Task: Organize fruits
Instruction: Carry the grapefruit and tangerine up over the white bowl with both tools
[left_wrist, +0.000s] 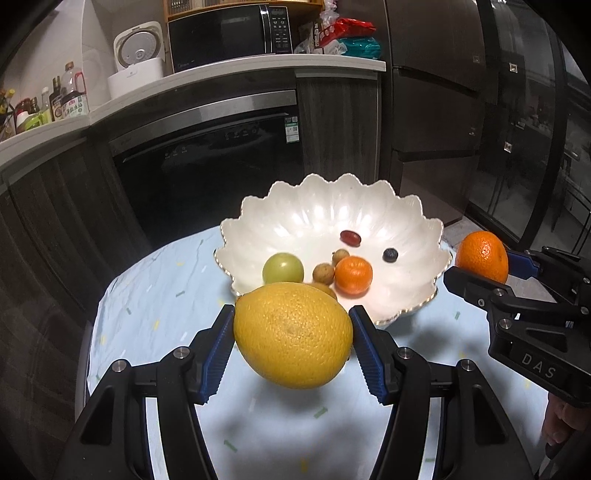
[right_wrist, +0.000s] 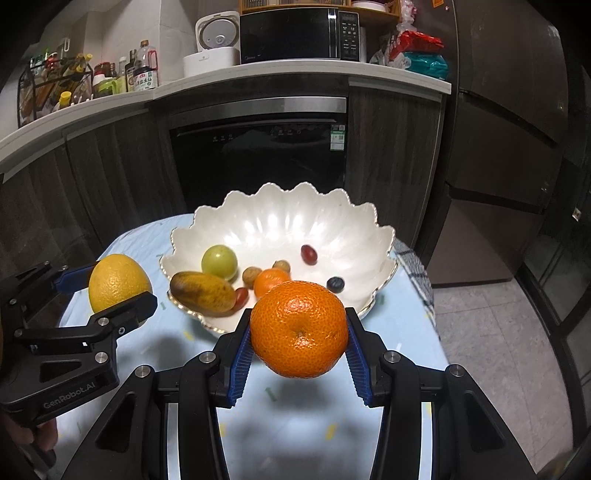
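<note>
My left gripper (left_wrist: 293, 334) is shut on a large yellow citrus fruit (left_wrist: 293, 334), held above the table in front of the white scalloped bowl (left_wrist: 369, 206). My right gripper (right_wrist: 299, 332) is shut on an orange (right_wrist: 299, 328), held above the table just before the bowl's (right_wrist: 332, 218) near rim. The bowl holds a green fruit (right_wrist: 219, 262), a brownish banana (right_wrist: 201, 293), a small mandarin (right_wrist: 271, 280), two small brown fruits (right_wrist: 251, 276), red grapes (right_wrist: 308, 254) and a blueberry (right_wrist: 335, 284). Each gripper shows in the other's view: the right (left_wrist: 480, 258), the left (right_wrist: 118, 280).
The bowl stands on a small table with a light blue cloth (right_wrist: 399, 332). Beyond it are a dark dishwasher front (right_wrist: 258, 162), a counter with a microwave (right_wrist: 295, 33), a rice cooker (right_wrist: 214, 40) and bottles (right_wrist: 140, 70). A fridge (right_wrist: 509, 147) stands at right.
</note>
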